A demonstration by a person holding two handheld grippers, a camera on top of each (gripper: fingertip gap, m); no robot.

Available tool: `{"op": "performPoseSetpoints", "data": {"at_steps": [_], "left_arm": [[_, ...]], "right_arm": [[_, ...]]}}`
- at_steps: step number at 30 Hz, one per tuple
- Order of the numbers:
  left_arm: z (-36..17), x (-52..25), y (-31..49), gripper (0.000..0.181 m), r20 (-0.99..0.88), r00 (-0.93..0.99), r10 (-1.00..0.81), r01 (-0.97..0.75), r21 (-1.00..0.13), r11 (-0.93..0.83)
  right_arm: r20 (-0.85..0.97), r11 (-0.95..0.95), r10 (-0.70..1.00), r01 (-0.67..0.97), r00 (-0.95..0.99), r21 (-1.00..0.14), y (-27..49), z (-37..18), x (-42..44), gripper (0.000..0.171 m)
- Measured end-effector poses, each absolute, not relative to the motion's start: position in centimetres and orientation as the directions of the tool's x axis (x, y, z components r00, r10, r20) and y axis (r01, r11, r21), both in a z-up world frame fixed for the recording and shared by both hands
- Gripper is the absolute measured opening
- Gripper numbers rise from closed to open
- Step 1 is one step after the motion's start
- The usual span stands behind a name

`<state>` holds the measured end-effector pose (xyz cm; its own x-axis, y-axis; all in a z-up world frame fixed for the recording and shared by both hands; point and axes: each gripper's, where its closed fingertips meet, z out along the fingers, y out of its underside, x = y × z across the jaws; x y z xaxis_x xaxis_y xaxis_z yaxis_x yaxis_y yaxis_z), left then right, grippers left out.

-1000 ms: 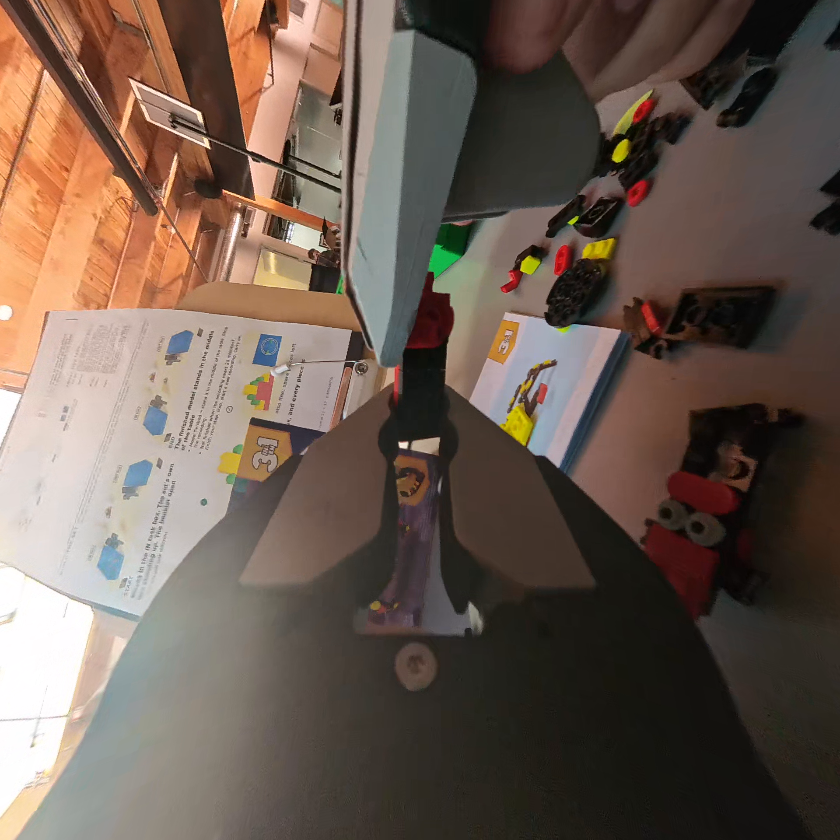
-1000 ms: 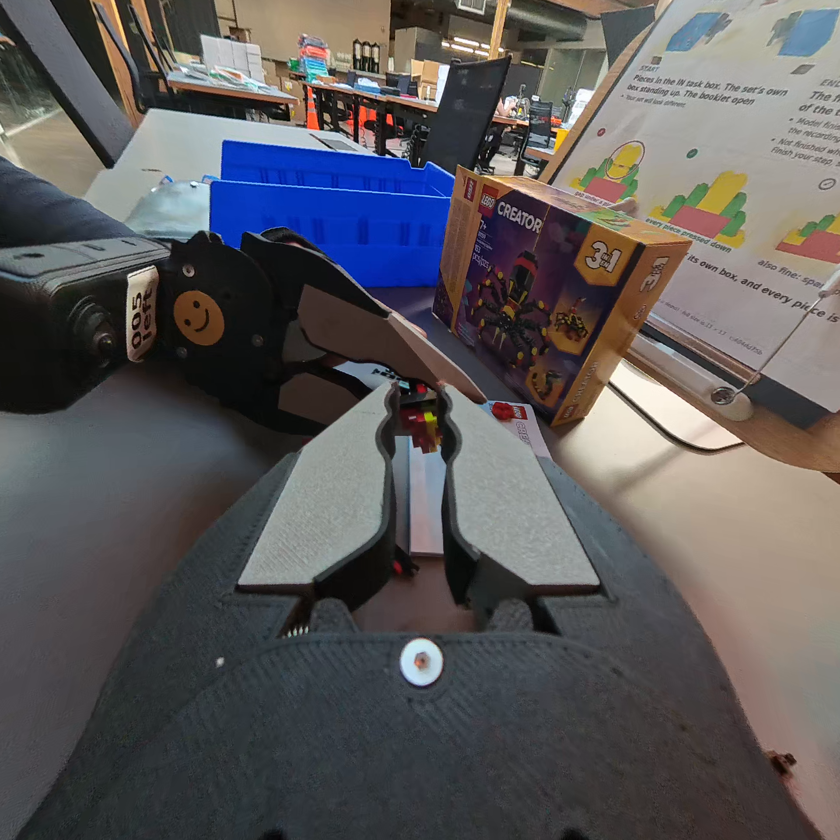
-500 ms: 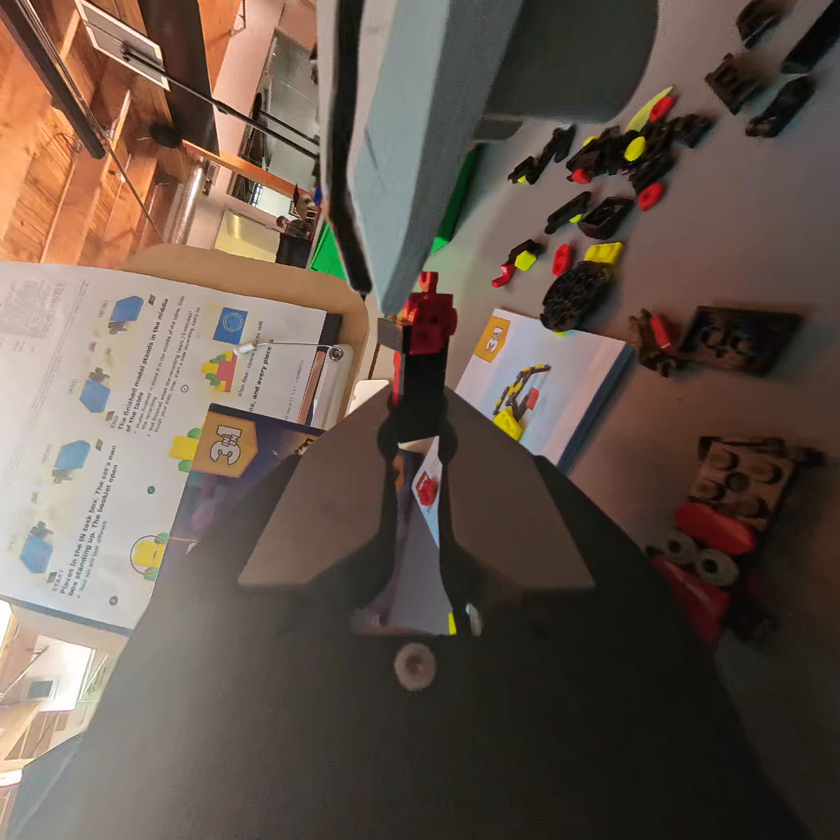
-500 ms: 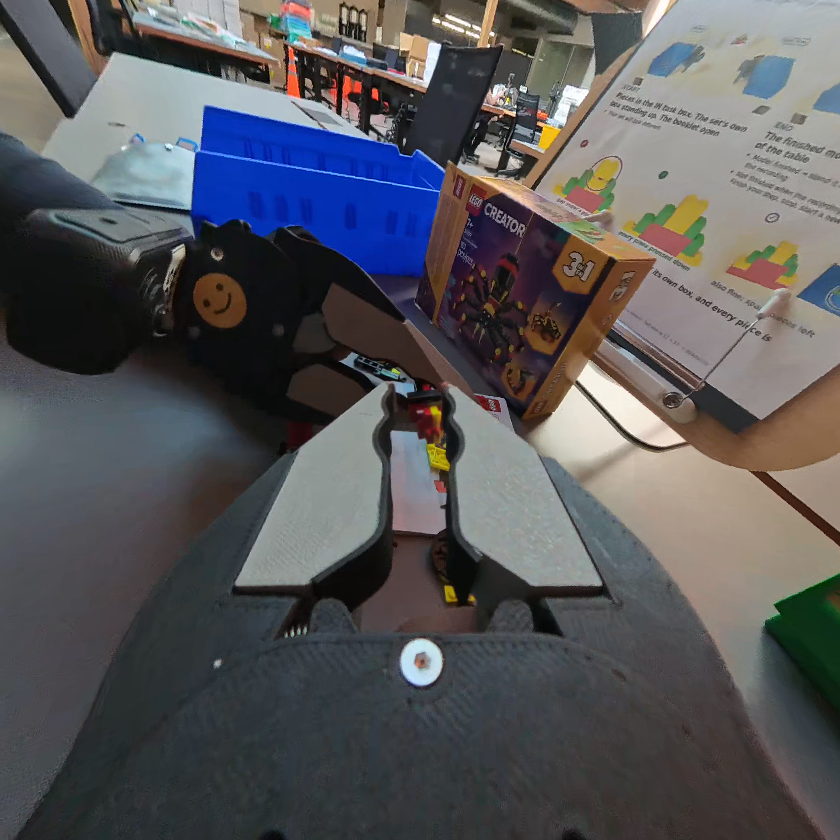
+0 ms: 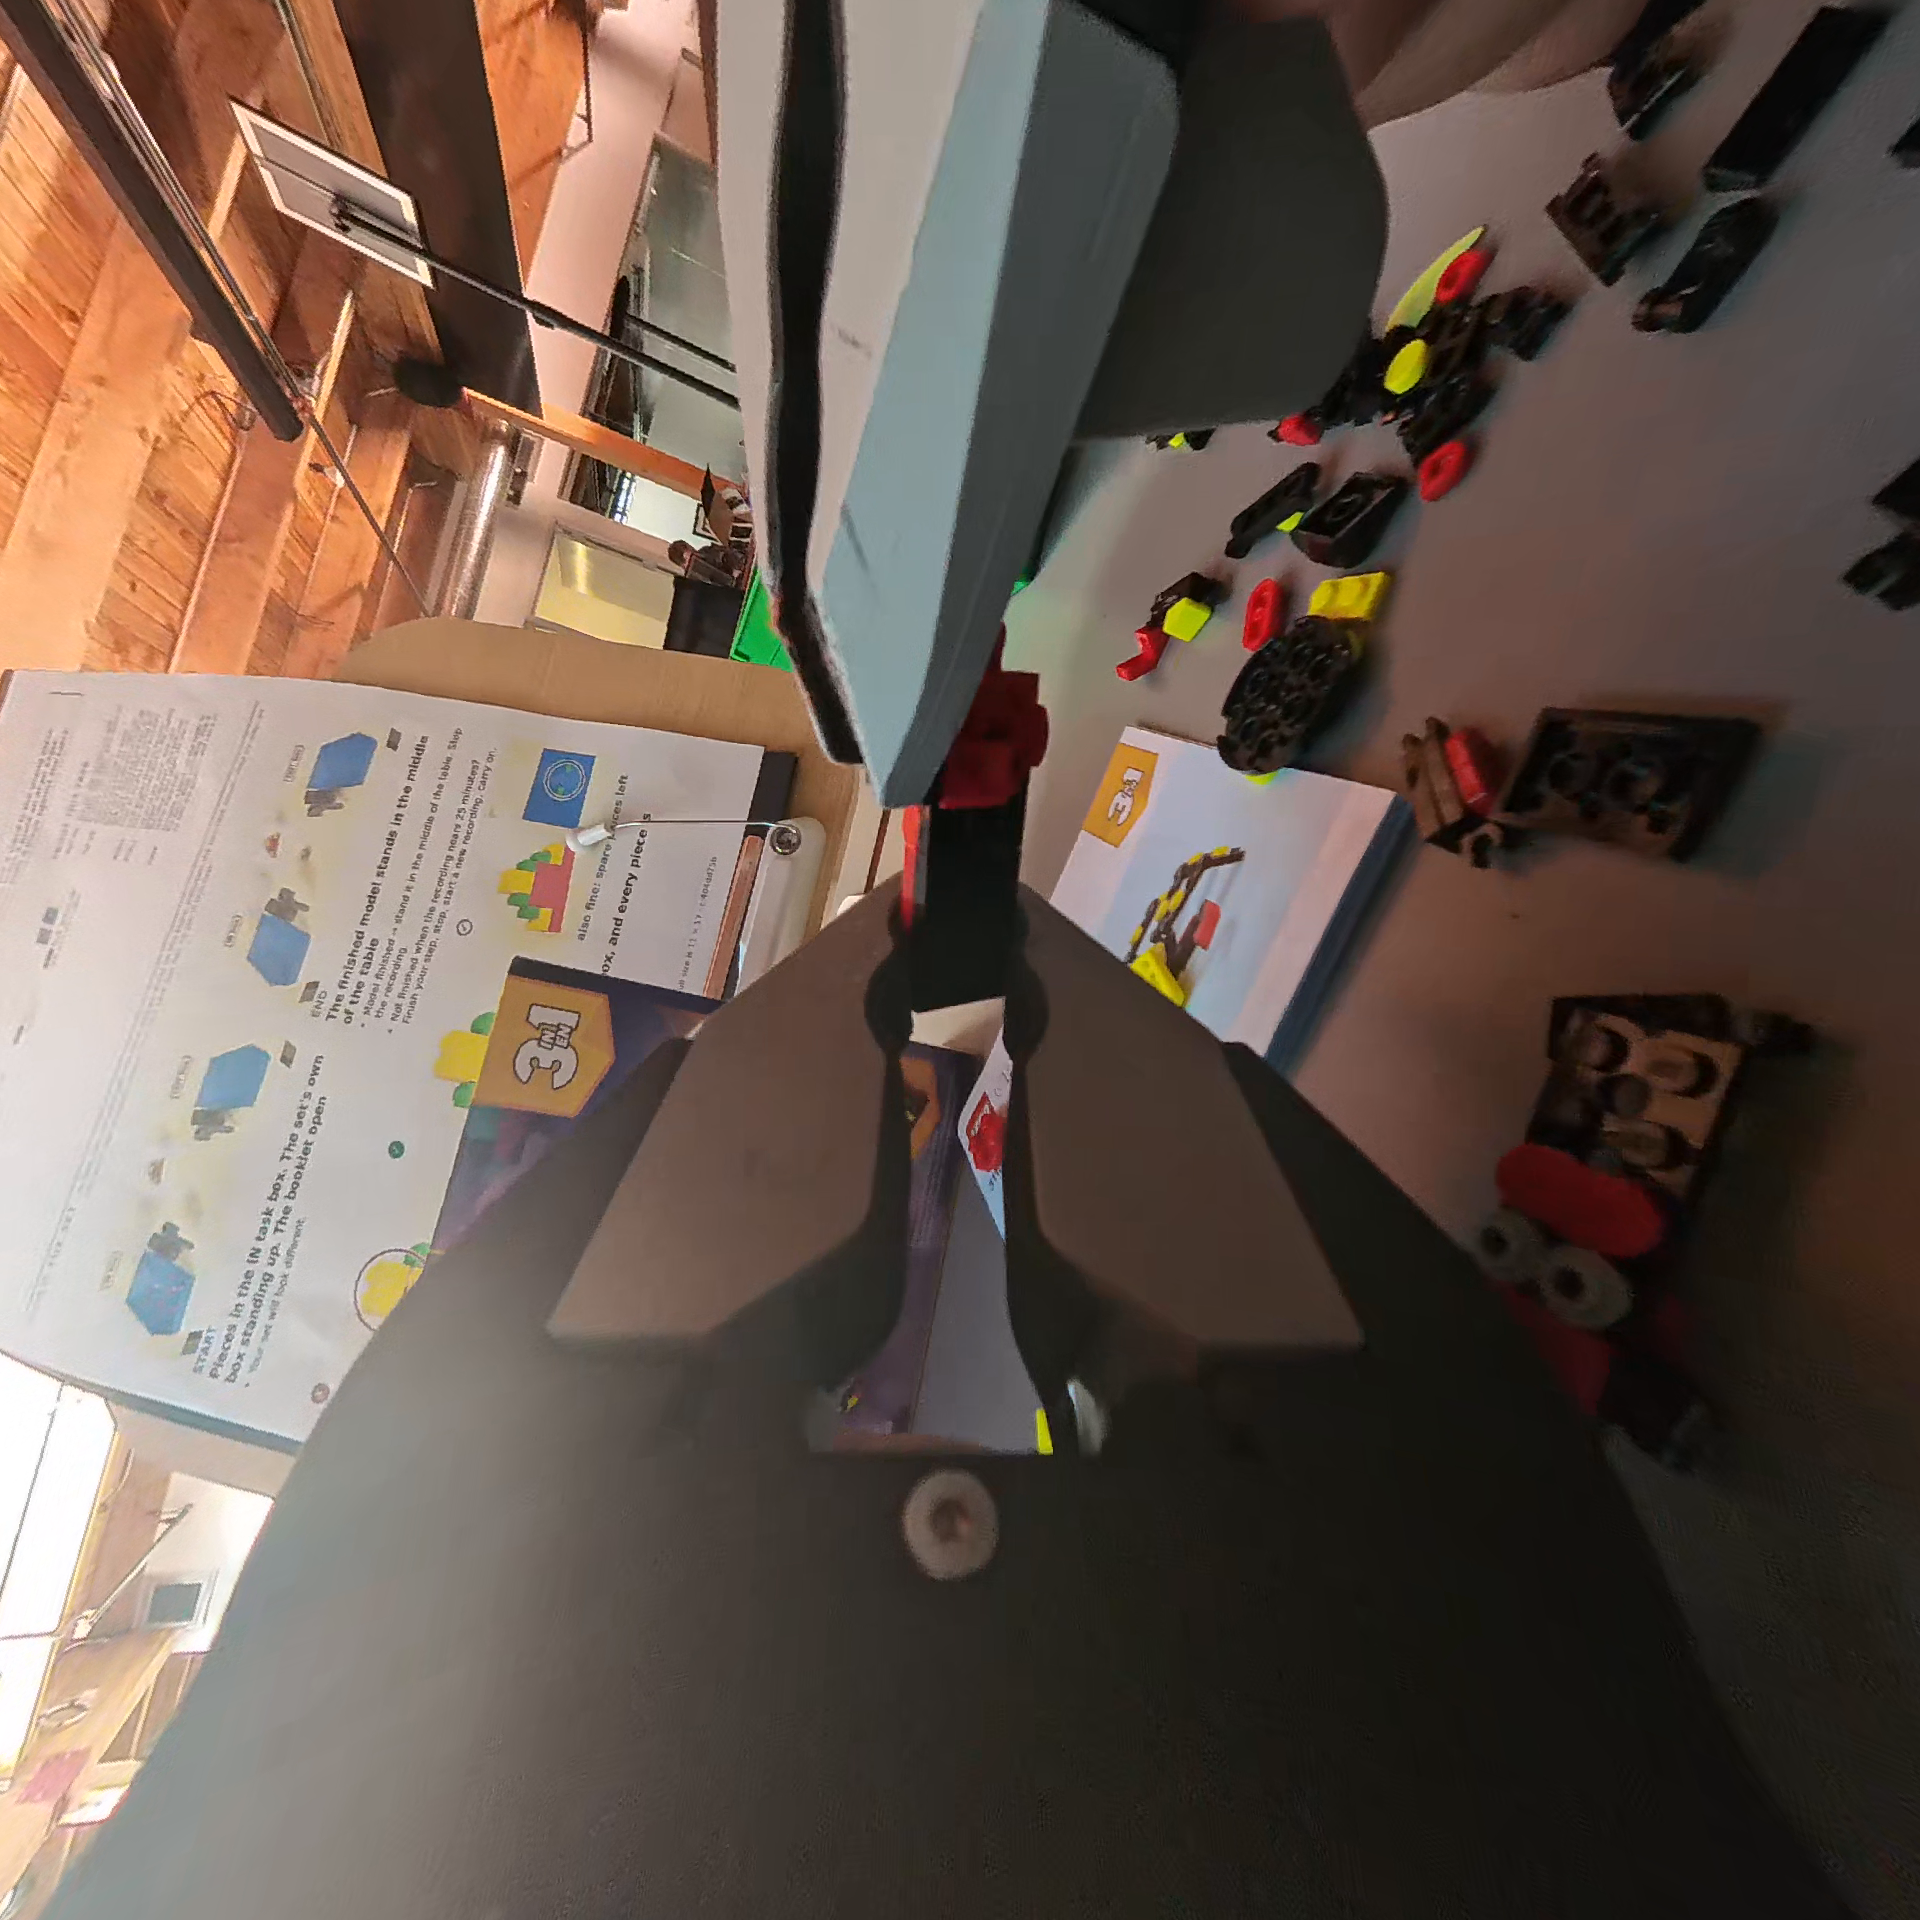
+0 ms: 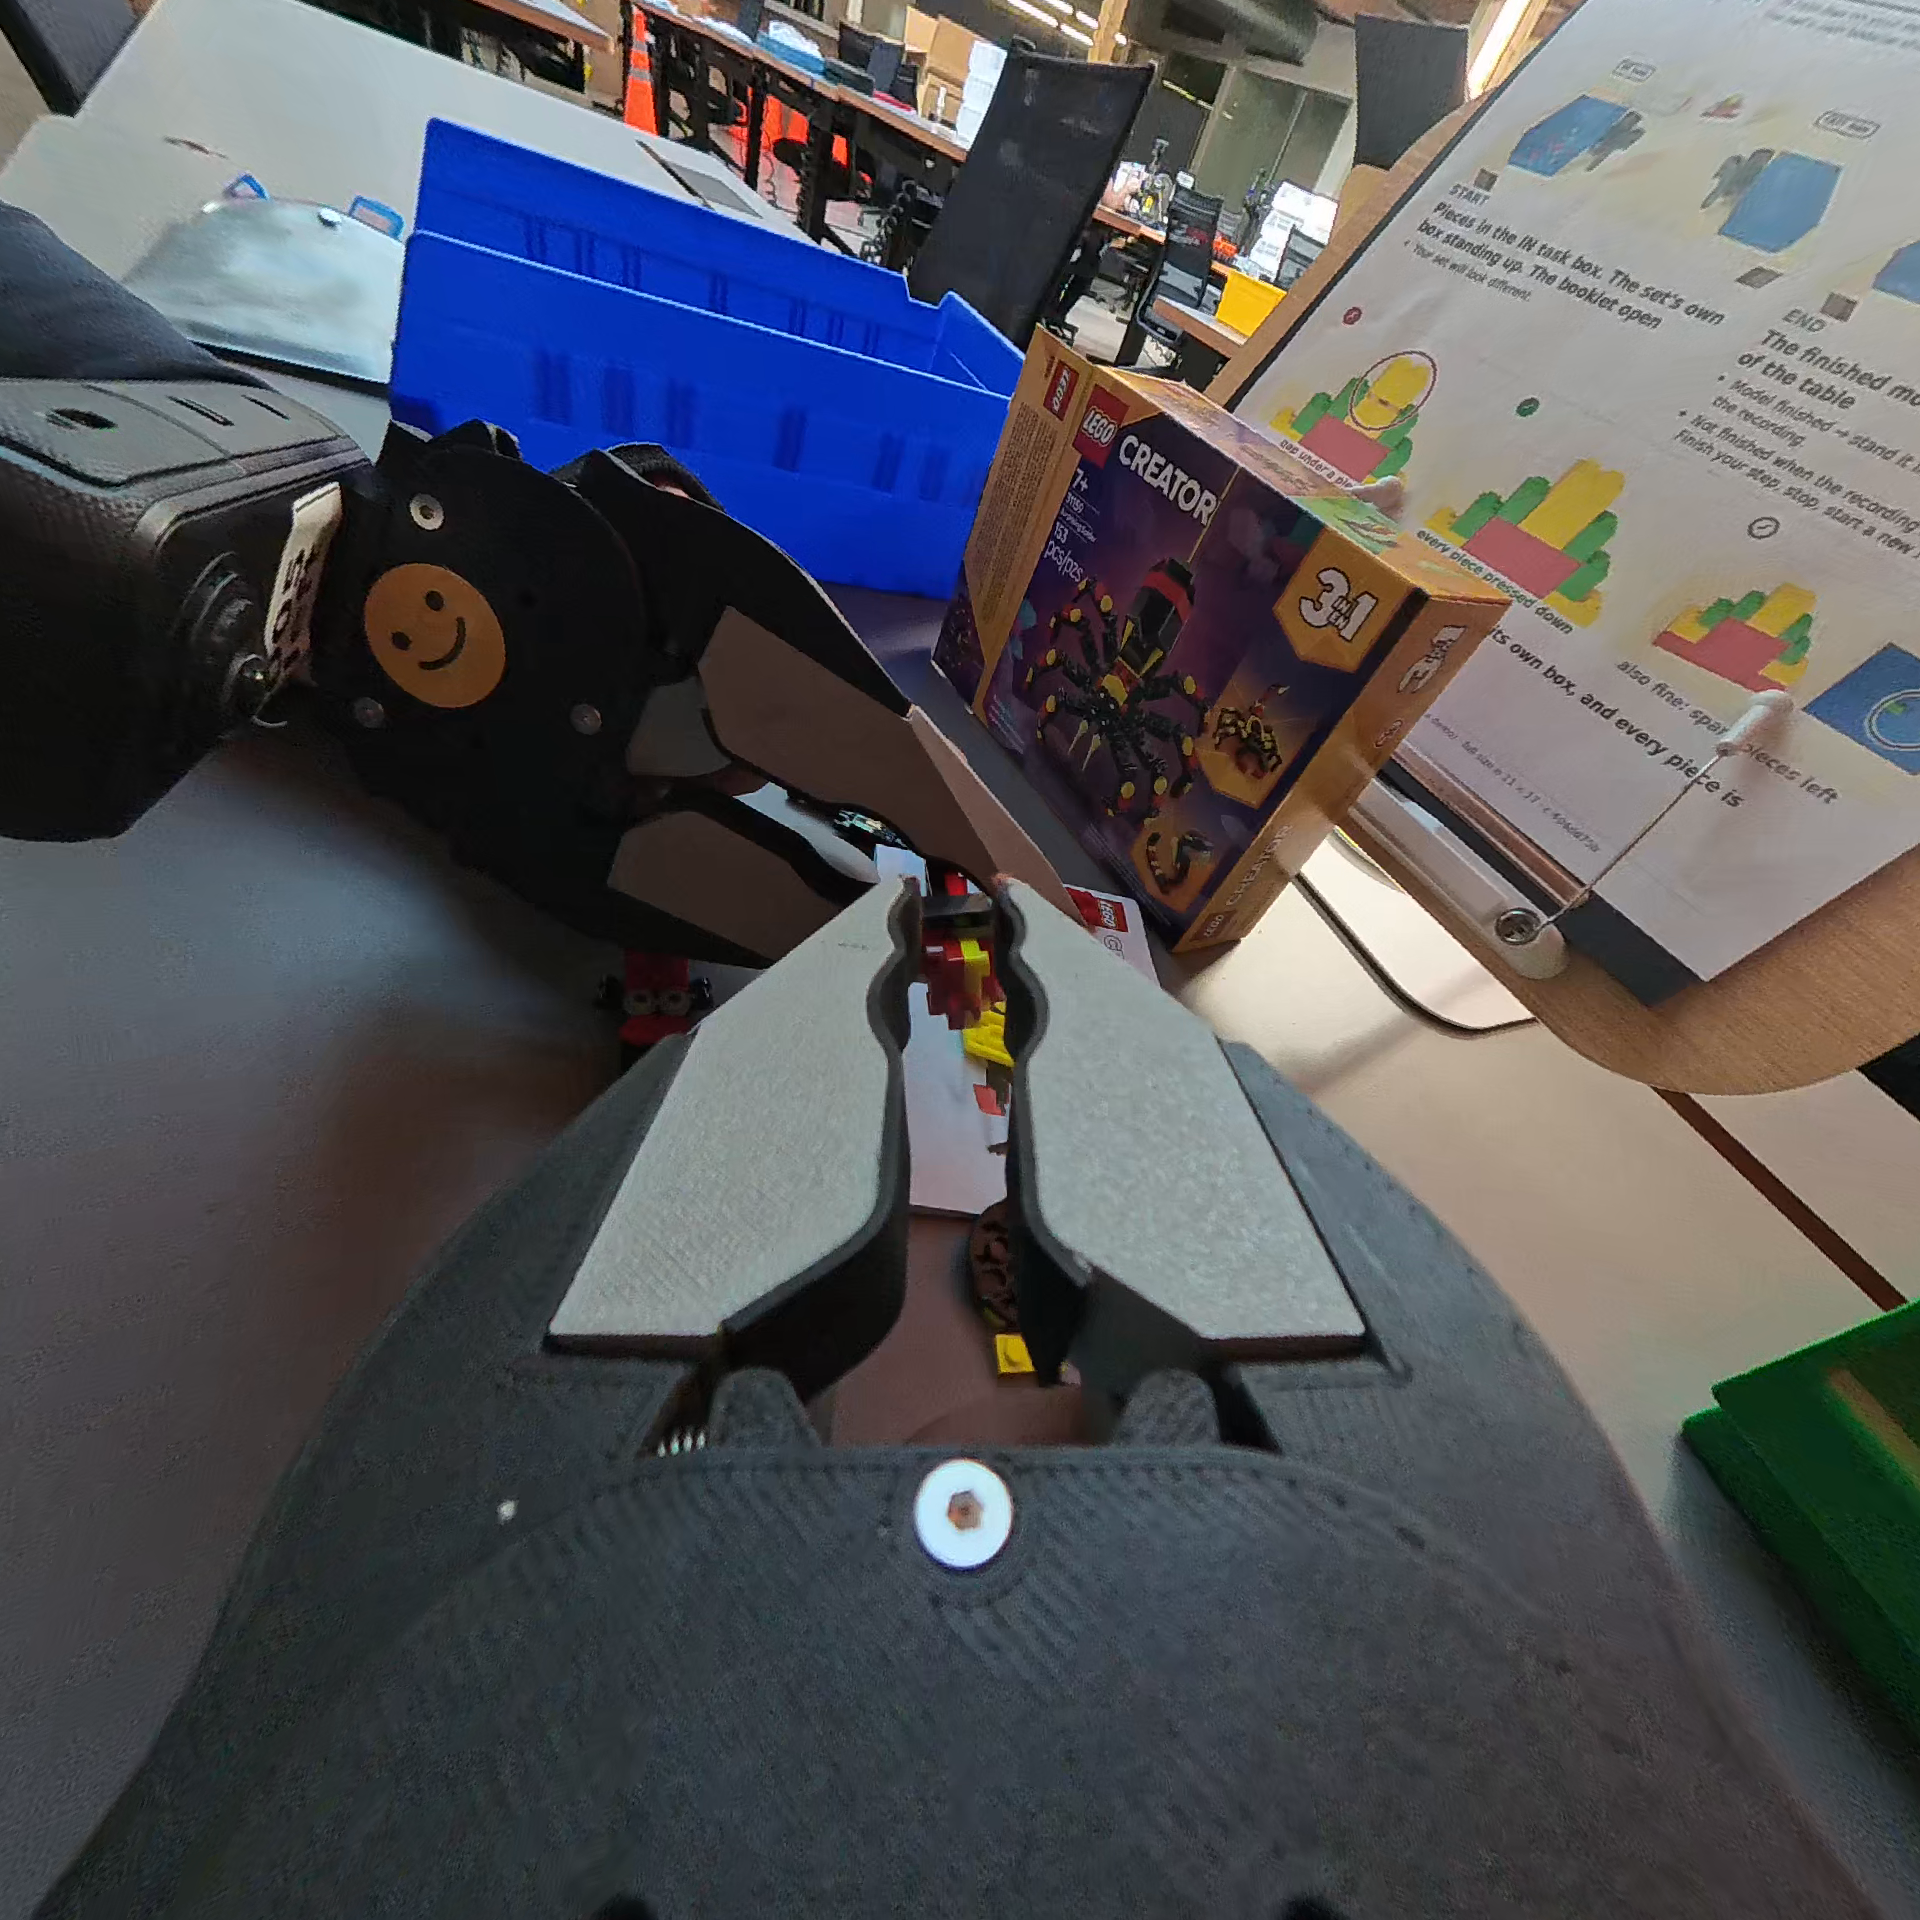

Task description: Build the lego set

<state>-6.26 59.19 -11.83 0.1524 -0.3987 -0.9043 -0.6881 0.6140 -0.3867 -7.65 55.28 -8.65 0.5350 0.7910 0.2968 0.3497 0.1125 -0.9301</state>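
Note:
My left gripper [image 5: 961, 935] is shut on a small black lego assembly [image 5: 971, 883] with a red piece [image 5: 1000, 732] on its far end. My right gripper [image 5: 914, 727] reaches in from above, and its tip is closed over that red end. In the right wrist view my right gripper [image 6: 956, 904] pinches the black and red assembly [image 6: 956, 916]. The left gripper [image 6: 925, 868] meets it from the left. A half-built red and black model [image 5: 1600, 1195] lies on the table. Loose black, yellow and red pieces [image 5: 1299, 623] lie beyond it.
The open instruction booklet [image 5: 1247, 883] lies flat below the grippers. The lego box [image 6: 1174, 665] stands behind it, beside an instruction sheet on a wooden stand [image 6: 1662, 436]. A blue bin [image 6: 675, 353] is at the back left. A green tray [image 6: 1849, 1455] is at the right edge. Some 5 centimetres of space lies between my two pairs of fingers.
Half a second ago my right gripper sat just off the red end of the assembly. It has come back down onto that end, and its fingers have narrowed. The left gripper keeps its hold.

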Motion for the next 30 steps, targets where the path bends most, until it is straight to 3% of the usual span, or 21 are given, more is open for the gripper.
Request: {"op": "performPoseSetpoints", "data": {"at_steps": [7, 20, 23, 25, 26, 30], "left_arm": [[-11.9, -6.3, 59.2, 0.010, -0.903, 0.150, -0.402, -0.688, -0.387, 0.613], [-12.1, -6.6, 59.6, 0.009, -0.915, 0.149, -0.374, -0.729, -0.357, 0.584], [-12.0, -6.3, 59.3, 0.010, -0.885, 0.171, -0.434, -0.700, -0.419, 0.579], [-13.1, -5.0, 57.4, 0.010, -0.901, 0.094, -0.424, -0.691, -0.365, 0.624], [-13.2, -4.6, 57.0, 0.009, -0.923, 0.068, -0.378, -0.686, -0.318, 0.654], [-12.5, -6.0, 59.4, 0.009, -0.877, 0.153, -0.454, -0.692, -0.424, 0.584]], "right_arm": [[0.307, 0.108, 0.801, 0.380, 0.514, -0.919, 55.1, -9.1, -7.6, 0.018], [0.313, 0.105, 0.779, 0.381, 0.543, -0.919, 55.7, -9.3, -7.7, 0.013], [0.163, 0.035, 0.771, 0.214, 0.616, -0.976, 56.5, -7.9, -7.7, 0.012], [0.065, 0.023, 0.749, 0.072, 0.659, -0.997, 57.6, -5.7, -7.2, 0.012], [0.071, 0.040, 0.742, 0.061, 0.666, -0.997, 57.9, -5.2, -7.0, 0.012], [0.067, -0.006, 0.772, 0.112, 0.632, -0.994, 57.9, -7.0, -6.9, 0.012]]}}
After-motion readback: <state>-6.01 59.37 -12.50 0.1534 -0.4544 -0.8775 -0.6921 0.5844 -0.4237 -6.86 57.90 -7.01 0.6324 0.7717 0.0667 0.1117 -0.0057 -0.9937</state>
